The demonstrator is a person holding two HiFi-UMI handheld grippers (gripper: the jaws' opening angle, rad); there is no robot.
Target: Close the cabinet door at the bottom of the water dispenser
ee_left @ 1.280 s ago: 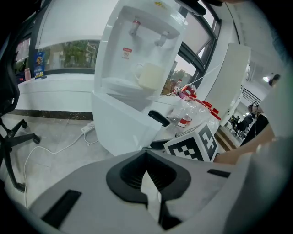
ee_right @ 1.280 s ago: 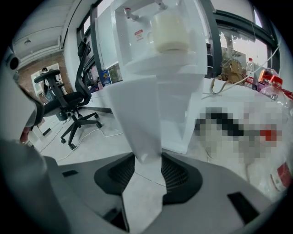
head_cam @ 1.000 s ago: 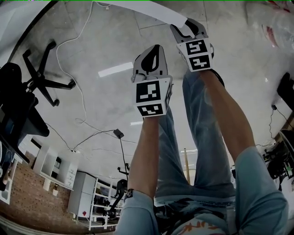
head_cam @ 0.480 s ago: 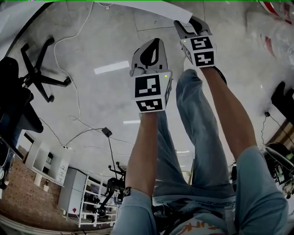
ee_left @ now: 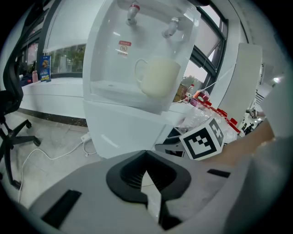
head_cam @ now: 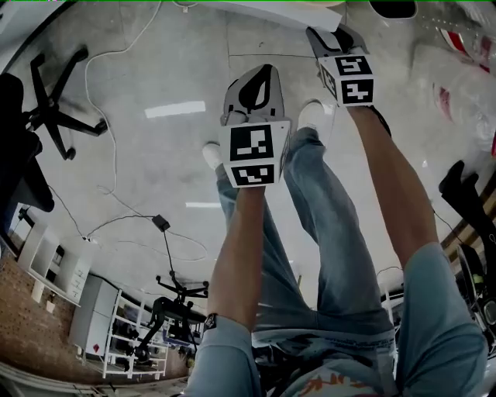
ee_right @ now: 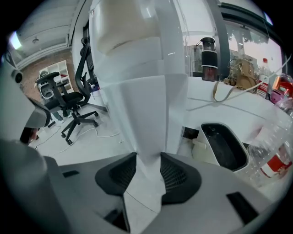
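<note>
1. Clamping the right gripper (ee_right: 149,157) onto the edge of the white cabinet door (ee_right: 147,123), low centre of the right gripper view; jaws having just been closing, both pads now pressing against the panel between them.
2. Showing again in the head view: cabinet door (head_cam: 263,9) lying as a white slab along the top edge, ending at the right gripper (head_cam: 329,35) in the upper right.
3. Holding the left gripper (head_cam: 266,71) at upper centre of the head view, apart from the door, jaws pressing together on nothing.
4. Facing the water dispenser (ee_left: 114,123) across the middle of the left gripper view, with a cream mug (ee_left: 158,75) sitting in its recess under two taps.
5. Standing over a pale floor (head_cam: 155,170), with an office chair (head_cam: 58,85) at the upper left of the head view.
</note>
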